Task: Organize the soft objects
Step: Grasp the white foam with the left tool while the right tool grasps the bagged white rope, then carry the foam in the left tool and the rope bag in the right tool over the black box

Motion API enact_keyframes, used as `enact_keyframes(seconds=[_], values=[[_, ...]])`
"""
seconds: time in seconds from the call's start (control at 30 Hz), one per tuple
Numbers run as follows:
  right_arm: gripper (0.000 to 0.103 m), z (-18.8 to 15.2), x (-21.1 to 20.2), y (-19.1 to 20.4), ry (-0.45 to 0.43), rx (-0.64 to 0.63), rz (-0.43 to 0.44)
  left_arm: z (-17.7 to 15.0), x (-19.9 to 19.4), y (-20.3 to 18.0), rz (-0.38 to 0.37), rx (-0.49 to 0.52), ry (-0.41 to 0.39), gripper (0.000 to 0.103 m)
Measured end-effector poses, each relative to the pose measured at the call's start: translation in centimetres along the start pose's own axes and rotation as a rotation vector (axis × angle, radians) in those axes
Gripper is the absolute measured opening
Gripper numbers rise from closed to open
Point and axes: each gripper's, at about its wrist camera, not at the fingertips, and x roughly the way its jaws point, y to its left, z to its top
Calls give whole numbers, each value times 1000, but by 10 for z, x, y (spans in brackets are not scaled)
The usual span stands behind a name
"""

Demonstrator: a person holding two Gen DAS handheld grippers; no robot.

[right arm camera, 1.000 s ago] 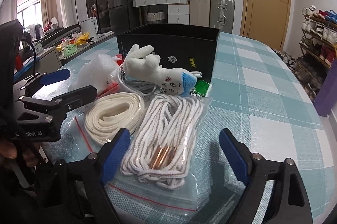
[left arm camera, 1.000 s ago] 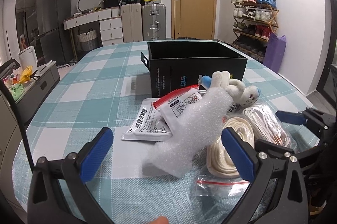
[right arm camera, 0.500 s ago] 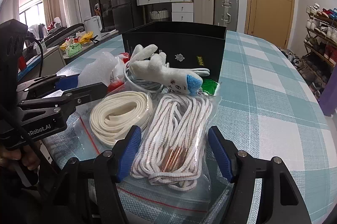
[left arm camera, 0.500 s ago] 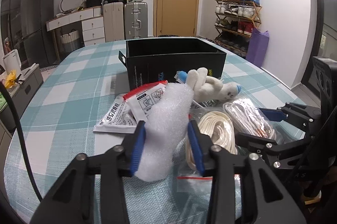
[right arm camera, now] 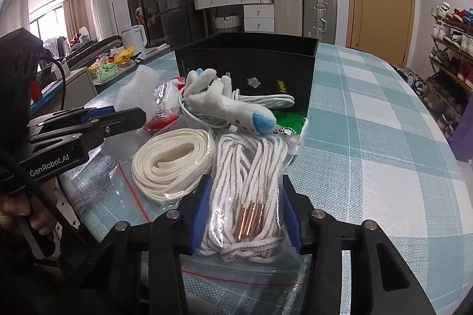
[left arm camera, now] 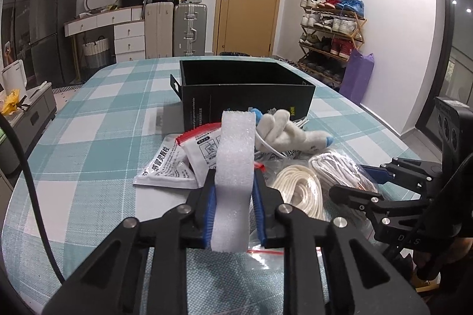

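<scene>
My left tongs (left arm camera: 233, 205) just squeezed shut on white foam (left arm camera: 235, 167). My right tongs (right arm camera: 245, 220) squeezed shut on bag of laces (right arm camera: 251, 190). Both were wide open second ago. Black box (left arm camera: 245, 96) waits at 12 o'clock. Next I lift, I think.

Soft, even indoor light, brightest at the window (right arm camera: 56, 22); sharp focus, strong fisheye curvature, dark vignetted corners.
</scene>
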Motion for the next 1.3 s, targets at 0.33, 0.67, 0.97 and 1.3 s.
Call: enact_keyframes(seconds=[0.33,0.67,0.97,1.3], values=[[35,-2,-14,-7,-47,13,-16,7,-7,7,15,-17,-25,20],[35,22,-47,-10,-158,25,38,29,-14,11,20,-9,-65,20],[35,62,-63,-14,-225,7,65,59,-19,20,12,-18,-107,20],[35,104,-60,-21,-251,-12,75,87,-15,25,0,-5,-133,20]])
